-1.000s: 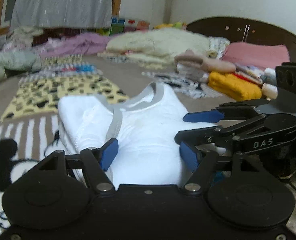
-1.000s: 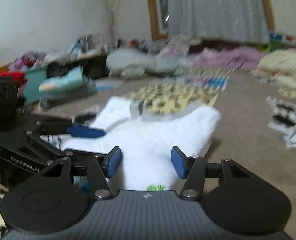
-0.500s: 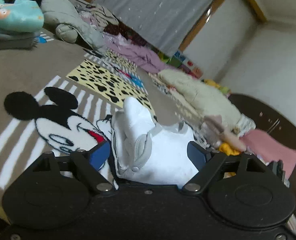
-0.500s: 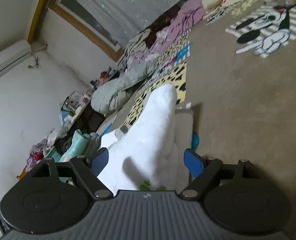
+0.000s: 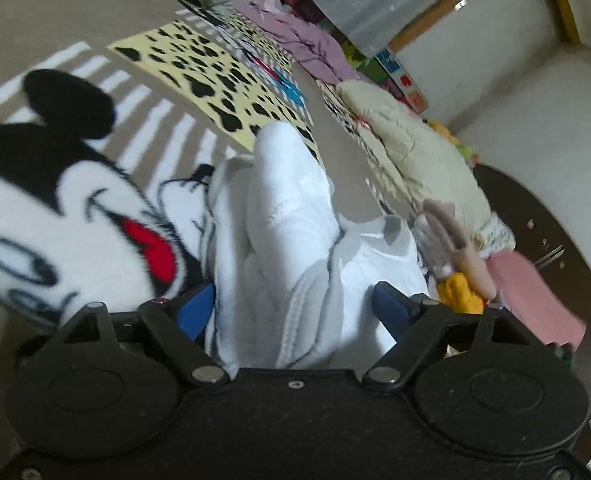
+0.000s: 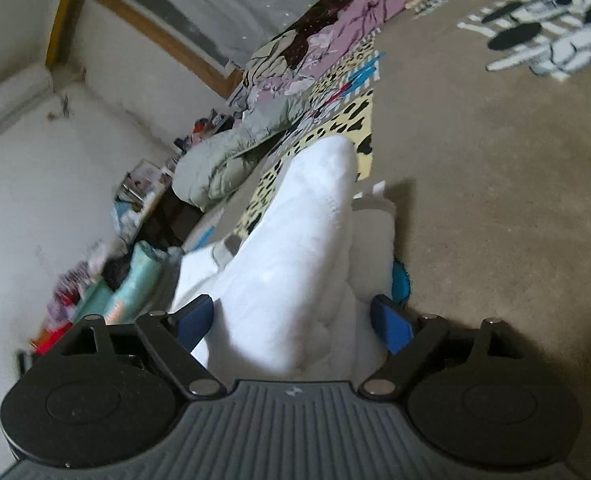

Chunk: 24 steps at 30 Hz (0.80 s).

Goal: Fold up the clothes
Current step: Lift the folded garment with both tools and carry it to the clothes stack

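Tilting hard versus a second ago: both views have rolled, and the white garment now bunches up in a tall fold between the pads instead of lying flat on the Mickey blanket. Left hand-held gripper and right hand-held gripper both spread wide, cloth between the fingers, firm grip unclear.

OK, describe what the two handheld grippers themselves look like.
Both have matte black linkage arms with silver pivot screws and two round black discs at the base. The fingertips carry blue pads. The left gripper has a speckled black body; the right gripper has a ribbed grey one.
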Each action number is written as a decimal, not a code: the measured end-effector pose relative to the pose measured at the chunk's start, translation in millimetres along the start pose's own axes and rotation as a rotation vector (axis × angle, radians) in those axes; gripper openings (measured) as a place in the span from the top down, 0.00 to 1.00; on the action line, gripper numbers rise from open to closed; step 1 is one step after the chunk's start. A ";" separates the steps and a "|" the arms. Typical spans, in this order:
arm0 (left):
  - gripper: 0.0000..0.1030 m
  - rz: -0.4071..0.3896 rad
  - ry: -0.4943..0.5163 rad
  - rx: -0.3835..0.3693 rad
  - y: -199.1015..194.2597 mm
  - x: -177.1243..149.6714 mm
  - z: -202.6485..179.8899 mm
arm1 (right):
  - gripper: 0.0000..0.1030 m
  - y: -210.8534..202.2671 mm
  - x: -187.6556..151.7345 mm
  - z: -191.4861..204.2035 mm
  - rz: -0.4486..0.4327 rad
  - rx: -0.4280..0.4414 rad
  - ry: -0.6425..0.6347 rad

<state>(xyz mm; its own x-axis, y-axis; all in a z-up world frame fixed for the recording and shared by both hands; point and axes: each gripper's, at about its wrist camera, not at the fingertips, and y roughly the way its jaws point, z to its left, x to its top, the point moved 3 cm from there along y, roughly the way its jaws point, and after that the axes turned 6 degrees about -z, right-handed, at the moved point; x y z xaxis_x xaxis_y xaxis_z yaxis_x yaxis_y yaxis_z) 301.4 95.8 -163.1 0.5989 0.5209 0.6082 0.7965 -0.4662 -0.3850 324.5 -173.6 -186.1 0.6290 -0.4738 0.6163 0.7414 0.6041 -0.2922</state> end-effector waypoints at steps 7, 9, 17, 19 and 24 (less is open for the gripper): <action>0.43 -0.021 -0.083 -0.047 -20.2 -1.7 5.4 | 0.47 -9.3 -2.6 3.4 -0.015 0.036 0.032; 0.44 -0.030 -0.114 -0.063 -29.9 0.4 5.7 | 0.49 -12.6 -4.0 5.1 -0.014 0.053 0.069; 0.47 -0.213 -0.157 -0.134 -113.9 40.8 13.8 | 0.52 0.4 -7.9 87.7 -0.010 0.236 0.071; 0.46 -0.278 -0.162 -0.130 -140.7 52.0 24.0 | 0.52 15.0 -10.7 113.1 -0.001 0.288 0.054; 0.41 -0.320 -0.200 0.037 -165.2 56.8 78.6 | 0.45 85.3 -45.9 129.7 0.145 0.251 0.042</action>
<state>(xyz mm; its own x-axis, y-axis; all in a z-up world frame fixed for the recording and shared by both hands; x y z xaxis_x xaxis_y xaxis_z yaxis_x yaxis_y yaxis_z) 210.3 258.6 -119.4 0.3211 0.7672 0.5553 0.9461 -0.2331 -0.2249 328.5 -17.2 -144.5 0.7369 -0.3942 0.5491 0.5657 0.8043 -0.1819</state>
